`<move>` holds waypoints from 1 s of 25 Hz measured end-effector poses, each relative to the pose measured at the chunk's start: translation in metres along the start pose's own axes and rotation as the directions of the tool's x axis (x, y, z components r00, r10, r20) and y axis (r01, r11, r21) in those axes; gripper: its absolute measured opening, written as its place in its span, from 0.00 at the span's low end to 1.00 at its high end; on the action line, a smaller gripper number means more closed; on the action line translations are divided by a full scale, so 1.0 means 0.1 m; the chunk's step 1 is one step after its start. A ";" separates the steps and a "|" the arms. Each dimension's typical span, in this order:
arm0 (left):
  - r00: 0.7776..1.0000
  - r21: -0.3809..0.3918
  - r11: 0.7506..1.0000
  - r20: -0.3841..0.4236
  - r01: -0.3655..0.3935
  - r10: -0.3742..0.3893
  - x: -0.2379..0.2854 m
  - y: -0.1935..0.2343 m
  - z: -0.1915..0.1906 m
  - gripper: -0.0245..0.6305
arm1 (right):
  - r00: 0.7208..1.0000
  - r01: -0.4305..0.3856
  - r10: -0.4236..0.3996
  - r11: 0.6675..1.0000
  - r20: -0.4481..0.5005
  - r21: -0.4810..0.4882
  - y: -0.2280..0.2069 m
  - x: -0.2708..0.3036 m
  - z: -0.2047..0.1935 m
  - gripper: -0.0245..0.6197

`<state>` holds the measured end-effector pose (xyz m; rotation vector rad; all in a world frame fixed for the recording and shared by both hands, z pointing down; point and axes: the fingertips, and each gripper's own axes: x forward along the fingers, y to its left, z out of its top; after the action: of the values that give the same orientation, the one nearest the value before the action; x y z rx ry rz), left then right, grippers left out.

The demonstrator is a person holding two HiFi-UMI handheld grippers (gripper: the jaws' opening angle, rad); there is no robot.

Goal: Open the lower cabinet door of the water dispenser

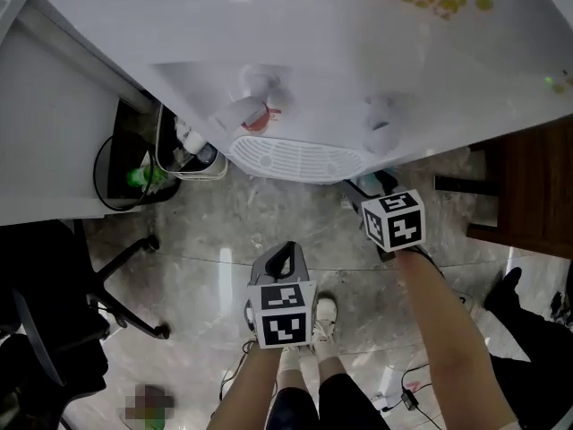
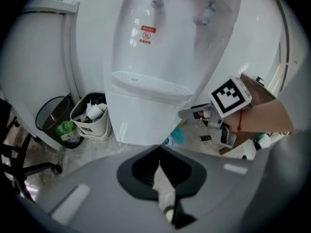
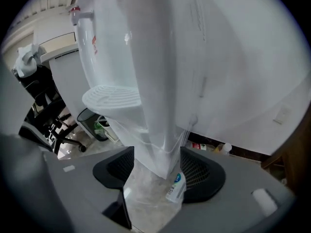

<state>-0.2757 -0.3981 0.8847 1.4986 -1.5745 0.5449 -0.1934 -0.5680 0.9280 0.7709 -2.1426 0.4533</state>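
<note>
- Two grippers, both pitched forward and down toward the water dispenser (image 1: 358, 52); its lower cabinet door (image 2: 141, 120) stands upright beneath the drip tray (image 1: 291, 158), ahead of and below them
- Right gripper (image 3: 158, 171): the nearer one; jaws wide apart and empty, the cabinet's upright corner edge lined up with the gap, not touched
- Left gripper (image 2: 159, 152): farther back; jaws together, nothing held
</note>
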 end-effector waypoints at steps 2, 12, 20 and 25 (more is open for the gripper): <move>1.000 -0.014 1.000 -0.006 0.014 -0.014 0.05 0.04 -0.07 0.05 | 1.000 -0.001 0.001 1.000 0.007 0.009 0.01 0.09 0.03 0.49; 0.999 -0.035 0.999 0.014 0.029 -0.029 0.10 0.09 -0.05 0.05 | 0.997 0.072 -0.072 0.997 0.003 -0.004 0.03 0.05 -0.04 0.41; 0.999 -0.032 0.999 -0.004 0.035 -0.036 -0.03 0.11 -0.27 0.05 | 1.000 0.011 -0.011 1.000 -0.026 -0.002 0.59 -0.31 -0.55 0.33; 1.000 -0.059 0.998 -0.020 -0.001 0.000 -0.23 0.25 -0.62 0.05 | 0.994 -0.099 0.100 0.995 -0.039 0.026 1.32 -0.55 -0.89 0.29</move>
<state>-0.2845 -0.3312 0.9050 1.4449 -1.5625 0.5082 -0.2029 -0.4003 0.9320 0.6646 -2.1483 0.5426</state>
